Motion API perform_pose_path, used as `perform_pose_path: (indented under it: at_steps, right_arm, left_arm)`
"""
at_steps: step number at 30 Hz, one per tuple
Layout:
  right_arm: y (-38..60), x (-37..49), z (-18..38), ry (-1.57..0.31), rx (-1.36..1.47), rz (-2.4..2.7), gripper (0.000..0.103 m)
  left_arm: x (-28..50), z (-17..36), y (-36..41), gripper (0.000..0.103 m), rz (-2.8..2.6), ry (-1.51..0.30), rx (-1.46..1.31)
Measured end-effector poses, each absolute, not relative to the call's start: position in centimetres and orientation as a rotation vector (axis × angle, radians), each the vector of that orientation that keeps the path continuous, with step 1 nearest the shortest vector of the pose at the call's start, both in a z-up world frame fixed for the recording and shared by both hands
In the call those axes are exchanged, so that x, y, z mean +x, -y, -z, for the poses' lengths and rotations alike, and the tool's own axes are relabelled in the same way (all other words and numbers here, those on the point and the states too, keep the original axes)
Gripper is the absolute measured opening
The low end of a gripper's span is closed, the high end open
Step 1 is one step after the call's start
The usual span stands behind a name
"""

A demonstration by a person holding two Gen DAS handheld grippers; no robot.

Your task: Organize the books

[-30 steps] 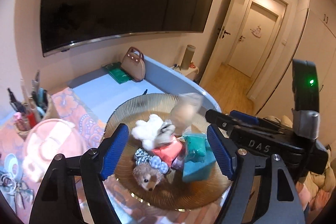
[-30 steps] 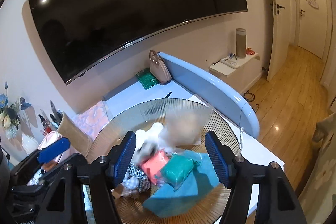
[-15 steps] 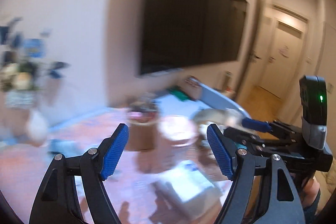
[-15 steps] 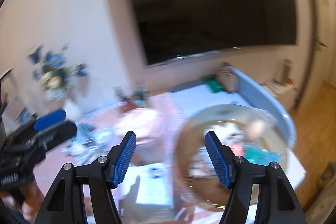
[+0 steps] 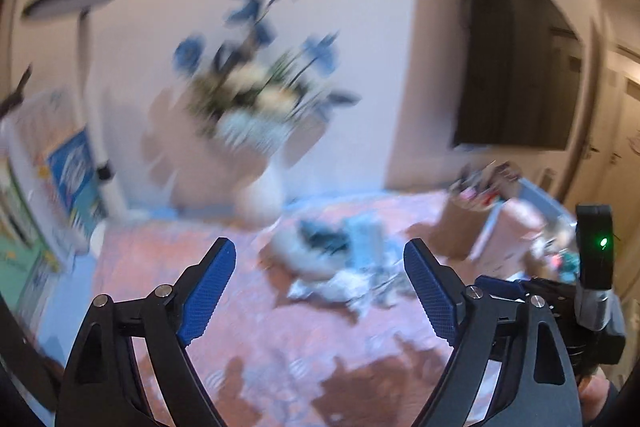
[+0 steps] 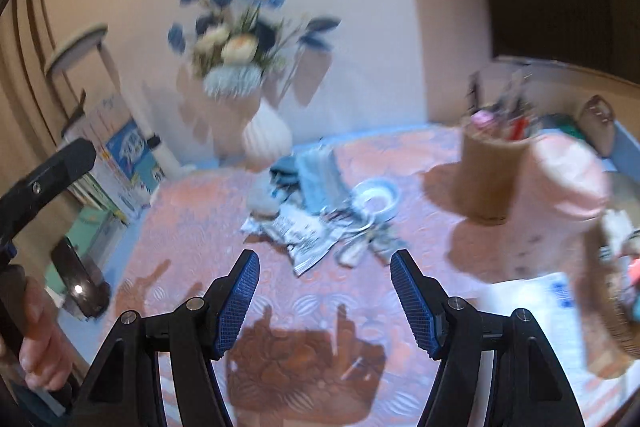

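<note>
Above pink tablecloth [image 6: 192,247], both grippers' jaws apart

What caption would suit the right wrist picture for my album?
Open right gripper hovers over a pink patterned tablecloth, facing a white ribbed vase of blue flowers and crumpled silver wrappers.

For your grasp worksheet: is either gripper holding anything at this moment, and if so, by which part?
Nothing is held. The left gripper and right gripper both stand open, with only the pink tablecloth showing between their fingers.
</note>
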State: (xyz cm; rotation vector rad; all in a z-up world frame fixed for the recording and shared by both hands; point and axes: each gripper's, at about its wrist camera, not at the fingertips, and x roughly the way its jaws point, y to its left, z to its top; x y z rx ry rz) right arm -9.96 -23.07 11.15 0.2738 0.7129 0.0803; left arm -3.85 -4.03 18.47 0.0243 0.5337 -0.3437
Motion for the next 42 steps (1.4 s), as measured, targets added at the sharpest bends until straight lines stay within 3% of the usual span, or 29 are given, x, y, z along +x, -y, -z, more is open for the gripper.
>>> perform_pose_path:
  at_steps: [7, 11, 16, 20, 25, 42]
  right_arm:
    - [19.7, -4.6, -2.5, -0.872, 0.246, -0.058, 0.067]
    - [19.1, -3.2, -0.2, -0.899, 0.179, 0.000, 0.067]
    - [18.6, -1.8, 0.8, -0.924, 0.065, 0.047, 0.070]
    - [18.5, -1.2, 1.2, -0.934, -0.024, 0.108, 0.103]
    - [20.7, -1.9, 2.1, -0.920, 0.122, 0.103, 0.103]
    - [20.4, -2.3, 2.2, -0.917, 0.090, 0.106, 0.103]
  left_arm:
    - [0.2, -7.1, 1.4, 0.085, 0.309, -0.727, -0.087]
    - [1.0, -4.4, 1.2, 0.085, 0.291, -0.771, -0.102]
    - [1.3, -3.8, 0.1, 0.085, 0.295, -0.791, -0.156]
    - [1.7, -3.5, 0.0, 0.085, 0.298, -0.819, -0.170]
    - [1.5, -3.6, 0.3, 0.085, 0.294, -0.813, -0.151]
    - [1.5, -3.4, 0.3, 0.085, 0.285, -0.817, -0.139]
